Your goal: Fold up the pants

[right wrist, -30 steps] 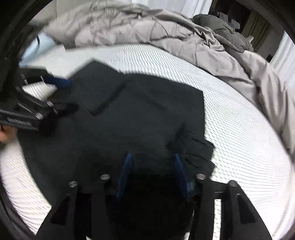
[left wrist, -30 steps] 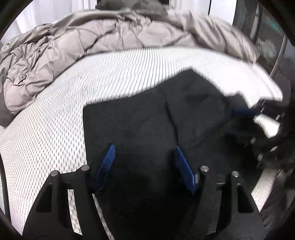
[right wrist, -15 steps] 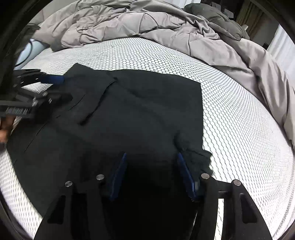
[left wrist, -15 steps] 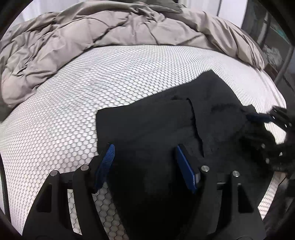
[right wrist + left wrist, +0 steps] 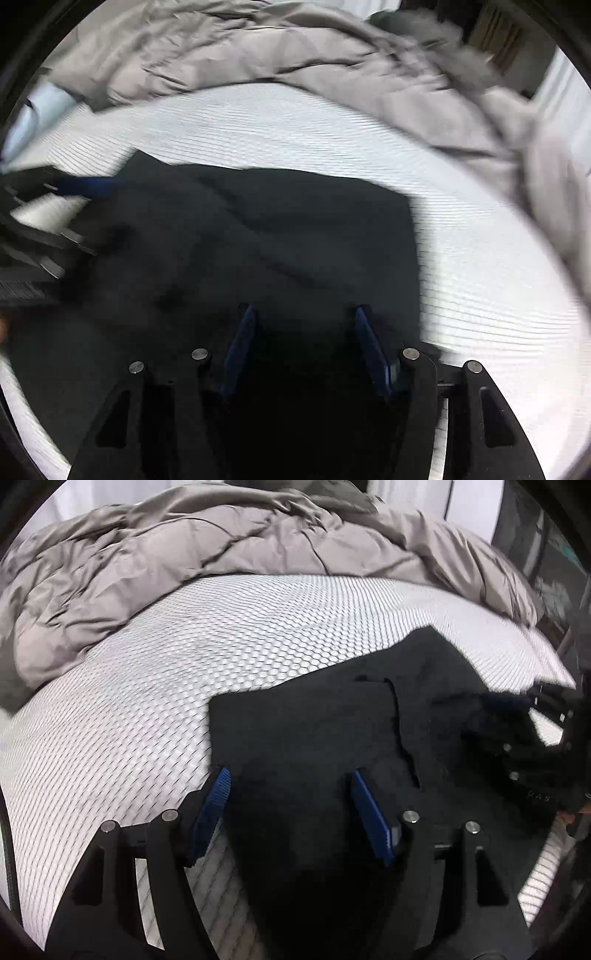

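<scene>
— Both sets of fingers, how do they stand?

— My left gripper [image 5: 288,786] and right gripper [image 5: 303,321] have their pads apart, black cloth bunched between them; whether they pinch it I cannot tell.

— And the pants?

— The black pants [image 5: 332,731] lie spread on the white honeycomb mattress [image 5: 166,686]; beyond, a rumpled grey duvet [image 5: 221,554].

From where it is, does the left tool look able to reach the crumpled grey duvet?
Probably not without moving: the left tool sits over the black pants, and open white mattress separates it from the duvet.
</scene>
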